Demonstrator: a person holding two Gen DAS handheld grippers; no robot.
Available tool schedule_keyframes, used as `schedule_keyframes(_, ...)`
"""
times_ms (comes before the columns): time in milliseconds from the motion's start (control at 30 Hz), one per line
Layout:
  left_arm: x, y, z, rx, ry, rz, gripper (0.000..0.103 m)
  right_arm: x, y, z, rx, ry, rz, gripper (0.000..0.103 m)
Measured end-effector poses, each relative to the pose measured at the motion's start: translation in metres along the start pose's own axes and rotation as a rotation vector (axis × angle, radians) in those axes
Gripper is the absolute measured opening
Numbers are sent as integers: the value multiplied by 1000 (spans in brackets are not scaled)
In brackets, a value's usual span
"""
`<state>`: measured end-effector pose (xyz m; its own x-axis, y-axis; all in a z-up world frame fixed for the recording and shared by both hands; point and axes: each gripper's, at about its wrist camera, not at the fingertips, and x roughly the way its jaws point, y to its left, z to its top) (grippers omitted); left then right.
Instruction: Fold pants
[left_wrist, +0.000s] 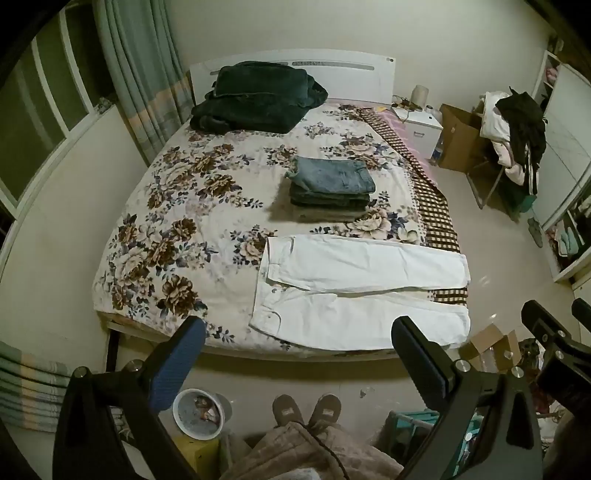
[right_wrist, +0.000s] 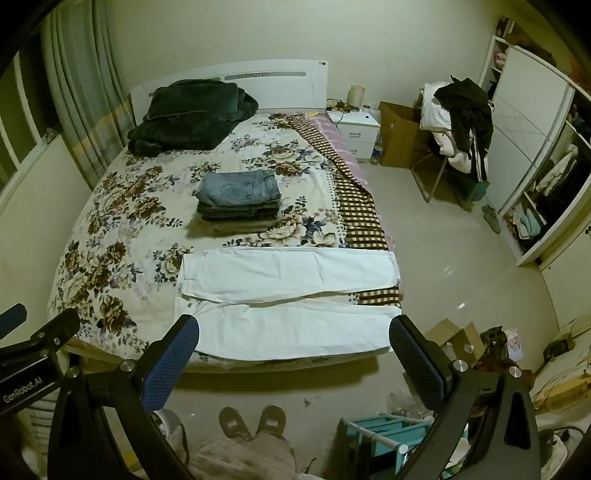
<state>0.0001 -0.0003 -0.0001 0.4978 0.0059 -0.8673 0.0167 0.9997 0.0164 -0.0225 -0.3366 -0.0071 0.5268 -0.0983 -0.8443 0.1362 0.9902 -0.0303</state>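
Slippered feet (left_wrist: 306, 408) of the operator stood at the foot of the bed (left_wrist: 147, 206), both grippers held above the floor, clear of the mattress. Left gripper (left_wrist: 299, 350): jaws spread wide, nothing between them. Right gripper (right_wrist: 294, 343): likewise fully apart and empty.

White pants (left_wrist: 354, 291) lay flat across the near edge of the bed, waistband toward the left, both legs running right, side by side with a narrow gap; leg hems reached the checked blanket (left_wrist: 432, 206) at the bed's right edge. No fold made yet. Stack of folded jeans (left_wrist: 330, 184) sat behind them, apart; dark bundle (left_wrist: 255, 98) by the headboard.

Judgement: fabric looked like light woven cotton, limp, not slippery, likely to sag and crease if lifted from one point. Best holds appeared to be the near waistband corner and the near leg hem, one gripper each, to carry the near leg over the far one
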Motion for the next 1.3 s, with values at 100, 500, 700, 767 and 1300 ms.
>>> schedule_keyframes(100,0,0,0,-1,-2,-1,103,1,0,0,1,2,5,103)
schedule_keyframes(500,3,7,1,-6,2,-11,103,1,3,0,-5,8,-2,103)
schedule_keyframes(700,4,1,2,-1,1,-4,103,5,1,-9,-3,12,2,103)
schedule_keyframes(767,7,-1,2,-2,3,-6,103,8,0,-11,-1,12,4,103)
schedule_keyframes(1300,5,-3,7,1,3,-4,103,15,2,-13,1,19,14,103)
